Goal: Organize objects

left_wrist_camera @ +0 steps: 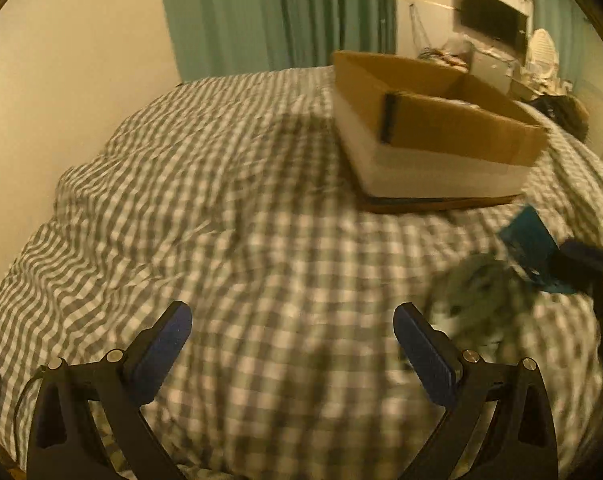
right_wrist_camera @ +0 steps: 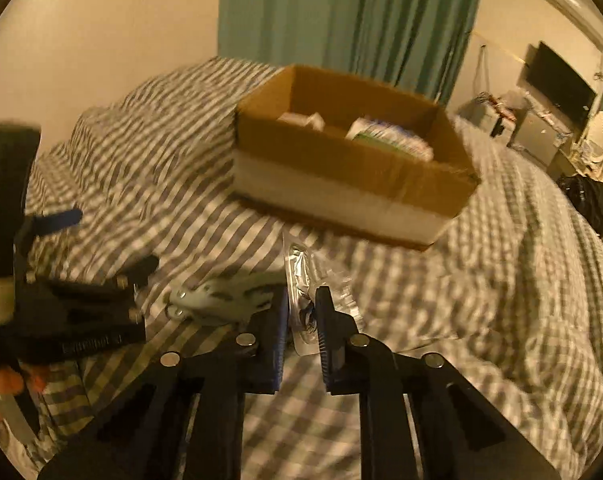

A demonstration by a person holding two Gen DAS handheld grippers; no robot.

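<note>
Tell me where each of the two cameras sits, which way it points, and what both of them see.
Left wrist: on the left gripper, jaws wide apart and holding nothing, looking across the checked bedcover toward the cardboard box; the right gripper shows at the right edge.
Right wrist: on the right gripper, jaws closed on a clear plastic packet, facing the same box; the left gripper shows at left.
Shared: bedcover, box, green curtain.

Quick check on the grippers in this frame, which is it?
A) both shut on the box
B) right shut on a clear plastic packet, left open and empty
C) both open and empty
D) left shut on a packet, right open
B: in the right wrist view the right gripper pinches a clear plastic packet, while the left gripper stands spread with only the checked bedding between its fingers.
</note>
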